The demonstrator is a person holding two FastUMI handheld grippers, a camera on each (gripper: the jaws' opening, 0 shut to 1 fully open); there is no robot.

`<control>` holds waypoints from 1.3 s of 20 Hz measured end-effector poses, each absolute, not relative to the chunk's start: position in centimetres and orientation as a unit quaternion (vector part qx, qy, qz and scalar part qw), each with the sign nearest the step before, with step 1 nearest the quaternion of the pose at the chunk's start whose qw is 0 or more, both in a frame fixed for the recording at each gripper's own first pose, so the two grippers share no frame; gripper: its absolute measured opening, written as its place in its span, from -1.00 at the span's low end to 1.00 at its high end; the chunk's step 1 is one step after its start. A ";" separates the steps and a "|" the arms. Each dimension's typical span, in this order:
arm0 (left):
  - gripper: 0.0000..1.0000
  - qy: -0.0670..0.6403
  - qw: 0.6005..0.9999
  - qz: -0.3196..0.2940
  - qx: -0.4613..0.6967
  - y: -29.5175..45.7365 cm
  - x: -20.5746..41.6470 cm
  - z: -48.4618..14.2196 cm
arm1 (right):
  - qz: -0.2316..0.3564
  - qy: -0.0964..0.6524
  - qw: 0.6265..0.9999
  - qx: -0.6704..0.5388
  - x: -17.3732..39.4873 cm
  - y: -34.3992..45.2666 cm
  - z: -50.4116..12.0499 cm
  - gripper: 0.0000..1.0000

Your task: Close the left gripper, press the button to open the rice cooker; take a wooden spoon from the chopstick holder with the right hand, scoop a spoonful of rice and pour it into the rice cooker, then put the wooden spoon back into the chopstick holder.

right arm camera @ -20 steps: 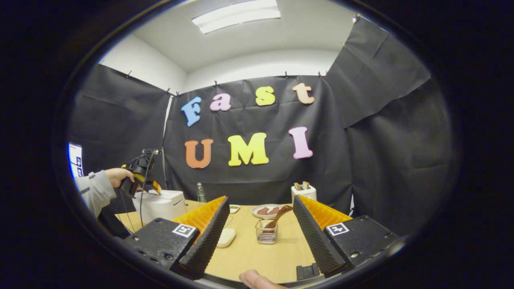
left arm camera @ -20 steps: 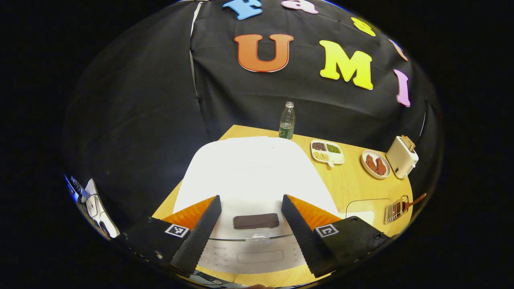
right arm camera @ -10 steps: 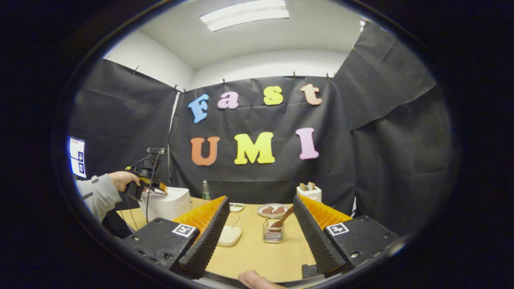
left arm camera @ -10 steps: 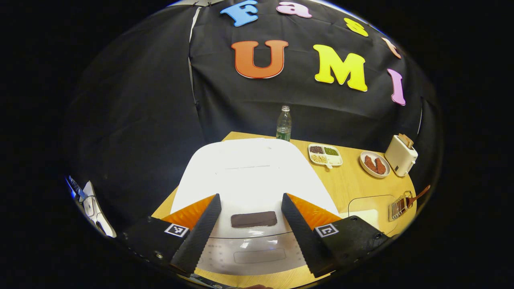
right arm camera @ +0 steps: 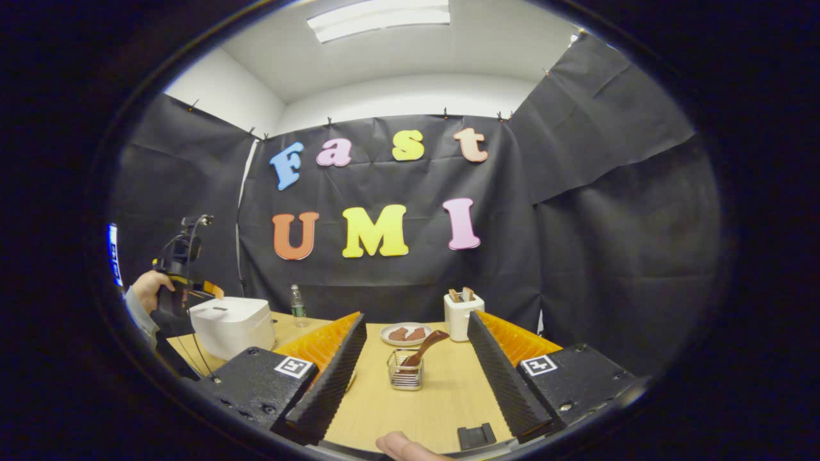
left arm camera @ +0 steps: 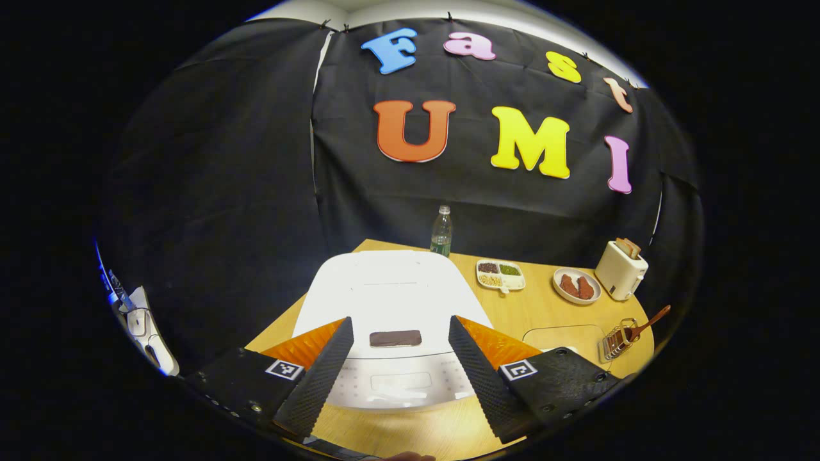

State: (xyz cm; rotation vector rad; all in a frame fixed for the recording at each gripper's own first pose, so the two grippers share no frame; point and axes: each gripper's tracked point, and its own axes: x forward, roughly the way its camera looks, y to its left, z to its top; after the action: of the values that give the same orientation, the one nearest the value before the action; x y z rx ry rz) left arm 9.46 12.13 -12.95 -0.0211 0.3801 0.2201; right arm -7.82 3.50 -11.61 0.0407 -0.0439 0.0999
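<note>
Left gripper: fingers spread wide, gripping nothing, held above the front of the rice cooker; in the right gripper view it sits far left in a person's hand.
Rice cooker: white, lid down, its dark button between the two fingers, untouched.
Water bottle: upright at the table's back edge, just behind the cooker.
Divided dish: three compartments, dark, green and pale grains (too small to name).
Round plate: two reddish-brown pieces lying on it.
Toaster: slices standing in its slots.
Clear container: low, near the front edge, something pale inside.
Chopstick holder: a wire basket, the wooden spoon leaning in it, handle tilted up to the right.
Right gripper: jaws apart, empty, holder well ahead between them.
</note>
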 end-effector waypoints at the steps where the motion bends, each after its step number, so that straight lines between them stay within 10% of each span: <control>1: 0.91 0.170 0.980 0.105 -0.013 11.2 8.0 -11.8 | 0.045 -0.019 0.998 0.023 -7.6 3.3 -11.2 1.00; 15: 0.88 -0.006 1.000 0.008 -0.014 -0.1 -9.8 -5.8 | 0.007 -0.015 0.999 0.051 -9.9 2.5 -7.1 0.92; 26: 0.89 -0.040 0.998 -0.031 0.027 -4.3 -12.6 -3.9 | 0.002 -0.057 0.998 0.022 -12.7 3.0 -5.6 0.90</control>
State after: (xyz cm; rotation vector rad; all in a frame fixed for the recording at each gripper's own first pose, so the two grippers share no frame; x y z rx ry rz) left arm -12.59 -4.33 -3.89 0.0549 -0.0805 -0.0619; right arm -12.70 3.05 -5.59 0.0448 -0.1133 0.0042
